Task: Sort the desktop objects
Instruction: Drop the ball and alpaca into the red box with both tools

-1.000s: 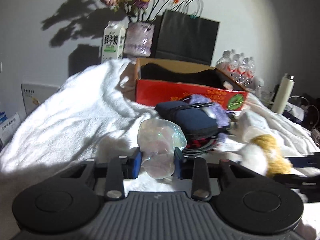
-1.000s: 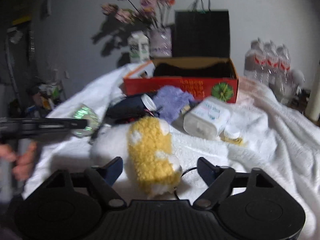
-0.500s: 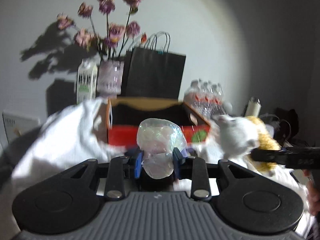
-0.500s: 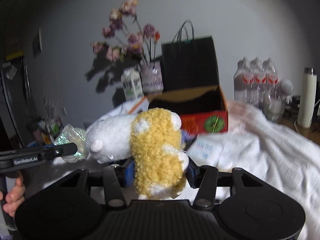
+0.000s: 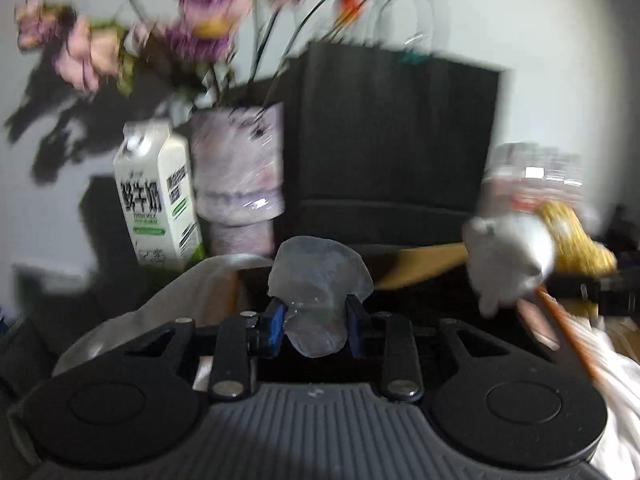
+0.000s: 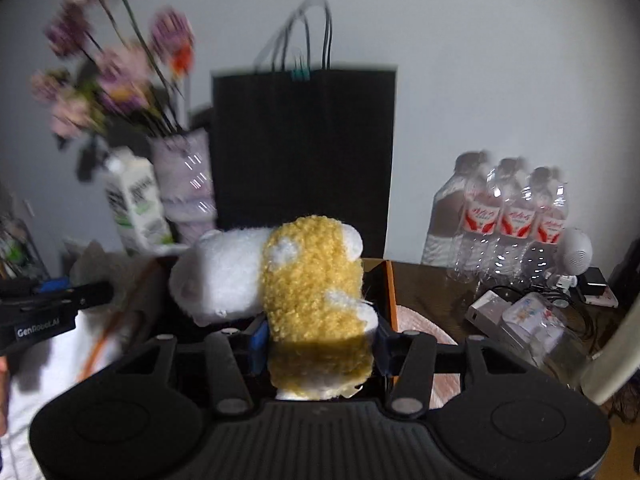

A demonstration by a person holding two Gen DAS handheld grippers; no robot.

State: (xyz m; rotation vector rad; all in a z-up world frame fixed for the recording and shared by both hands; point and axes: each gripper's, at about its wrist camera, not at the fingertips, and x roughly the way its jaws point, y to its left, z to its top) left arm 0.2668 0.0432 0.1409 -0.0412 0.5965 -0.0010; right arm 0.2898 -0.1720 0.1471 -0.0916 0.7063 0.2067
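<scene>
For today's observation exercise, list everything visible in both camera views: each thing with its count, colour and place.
plush toy: one, yellow and white, held in right gripper
crumpled plastic wrap: one, translucent, held in left gripper
cardboard box: one, orange rim, under both grippers
paper bag: one, black, behind box
milk carton: one, white and green, left of vase
vase: one, pale purple, holds flowers
flowers: several, pink and purple
water bottles: one pack, clear, red labels, right
white cloth: one, beside box
left gripper: black, blue pads
right gripper: black, blue pads
</scene>
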